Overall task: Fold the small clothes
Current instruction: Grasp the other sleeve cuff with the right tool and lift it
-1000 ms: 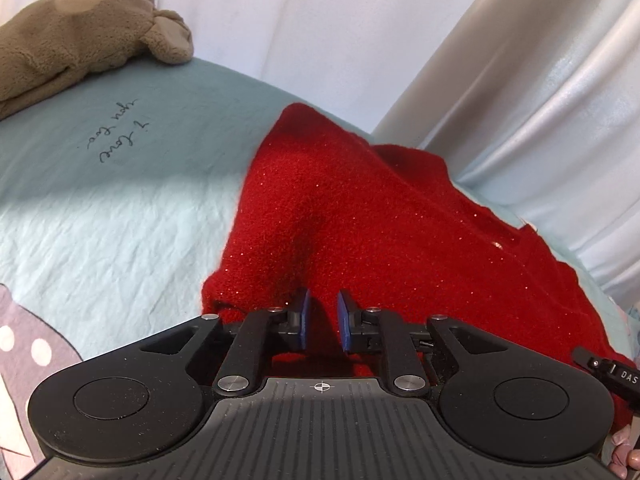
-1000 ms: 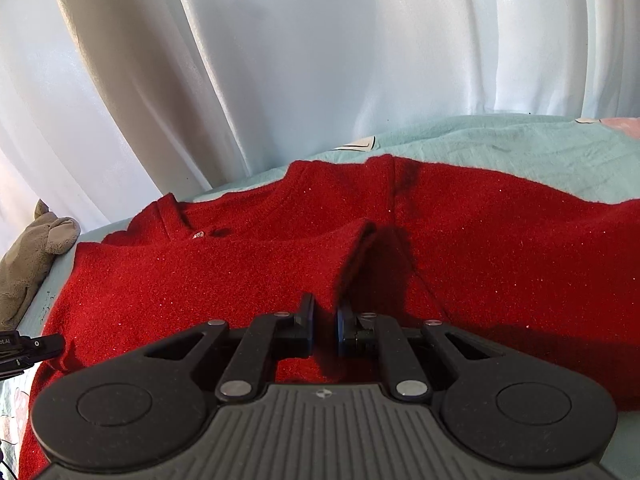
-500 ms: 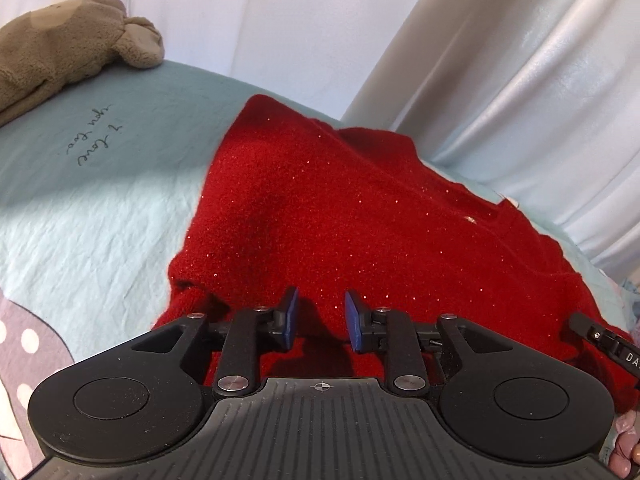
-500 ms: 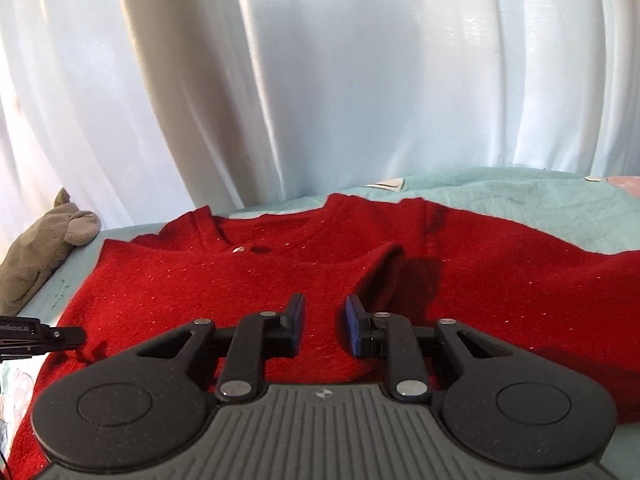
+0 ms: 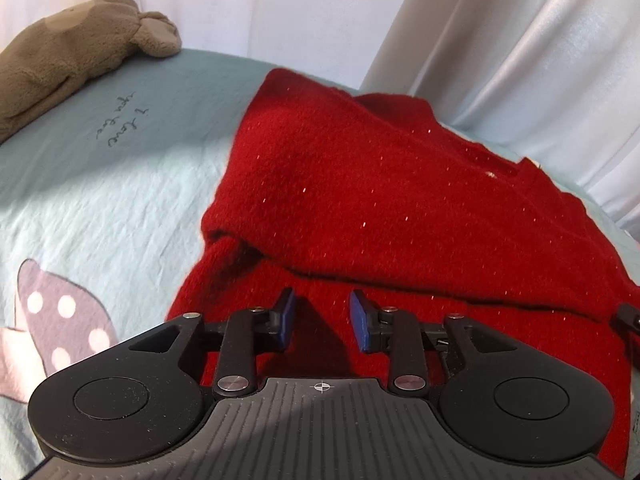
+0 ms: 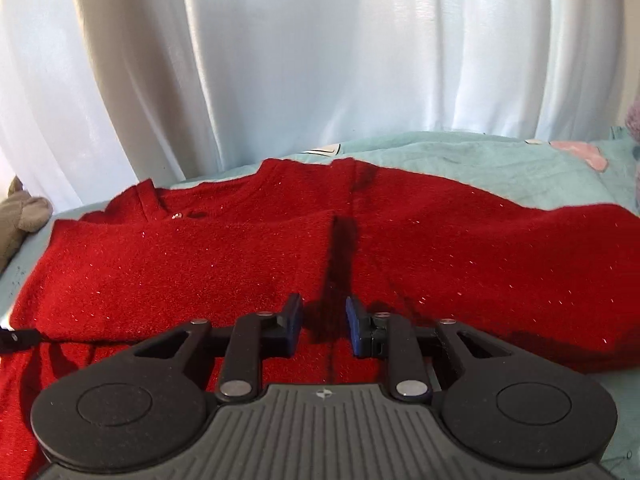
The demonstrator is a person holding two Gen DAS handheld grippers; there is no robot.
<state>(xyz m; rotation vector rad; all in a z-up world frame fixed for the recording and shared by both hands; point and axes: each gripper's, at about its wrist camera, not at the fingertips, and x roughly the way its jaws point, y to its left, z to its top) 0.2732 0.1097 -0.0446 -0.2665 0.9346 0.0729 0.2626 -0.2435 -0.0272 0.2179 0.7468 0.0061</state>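
Both grippers have let go of the red sweater and drawn back since a second ago. Left gripper is opening, nothing between its pads; right gripper stands slightly apart, empty. Sweater lies partly folded on a pale blue sheet with handwritten script, seemingly "I love you", and a polka-dot patch. White curtains hang behind; a brown plush toy lies at the edge.
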